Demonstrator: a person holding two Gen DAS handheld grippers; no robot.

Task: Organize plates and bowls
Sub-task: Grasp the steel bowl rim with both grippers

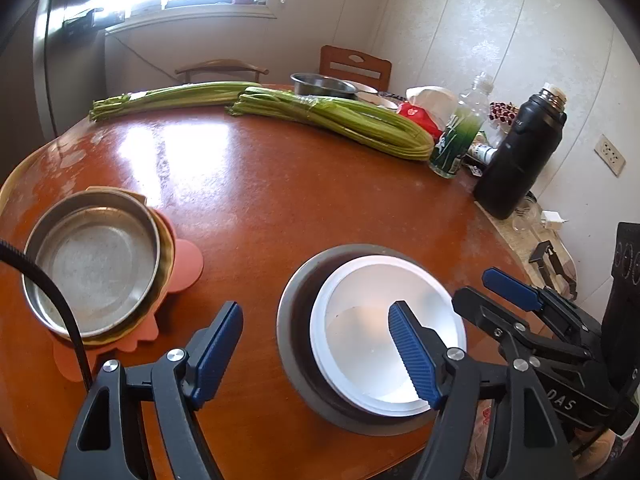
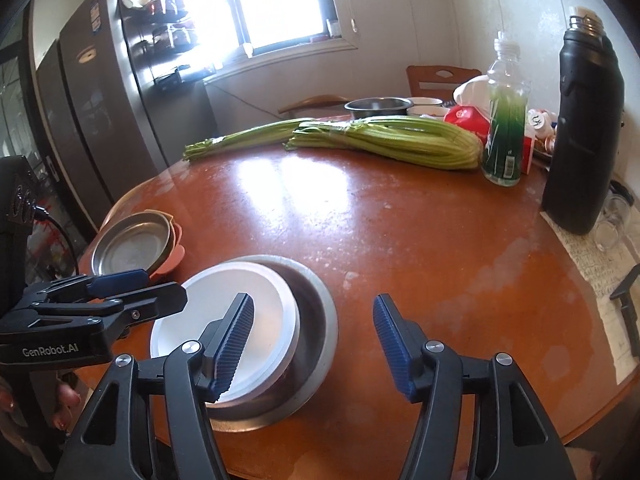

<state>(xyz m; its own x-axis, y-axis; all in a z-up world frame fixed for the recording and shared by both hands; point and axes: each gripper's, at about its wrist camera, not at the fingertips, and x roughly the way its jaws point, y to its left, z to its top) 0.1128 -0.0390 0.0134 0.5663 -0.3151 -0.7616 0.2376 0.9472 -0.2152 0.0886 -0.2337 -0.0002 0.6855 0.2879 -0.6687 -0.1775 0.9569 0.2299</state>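
A white bowl point(image 1: 384, 332) sits tilted inside a grey metal bowl point(image 1: 296, 344) near the table's front edge; both also show in the right wrist view, the white bowl point(image 2: 224, 308) and the grey bowl point(image 2: 316, 320). A steel plate point(image 1: 92, 260) rests on a yellow plate and a pink dish point(image 1: 188, 264) at the left. My left gripper point(image 1: 316, 344) is open and empty above the bowls' left side. My right gripper point(image 2: 312, 340) is open and empty, its left finger over the white bowl. The right gripper also shows in the left wrist view point(image 1: 520, 292).
Two celery bundles point(image 1: 340, 120) lie across the far side of the round wooden table point(image 1: 280, 200). A green drink bottle point(image 1: 460, 136), a black thermos point(image 1: 520, 152), a red packet, a steel bowl point(image 1: 320, 84) and small dishes stand at the back right. Chairs stand behind.
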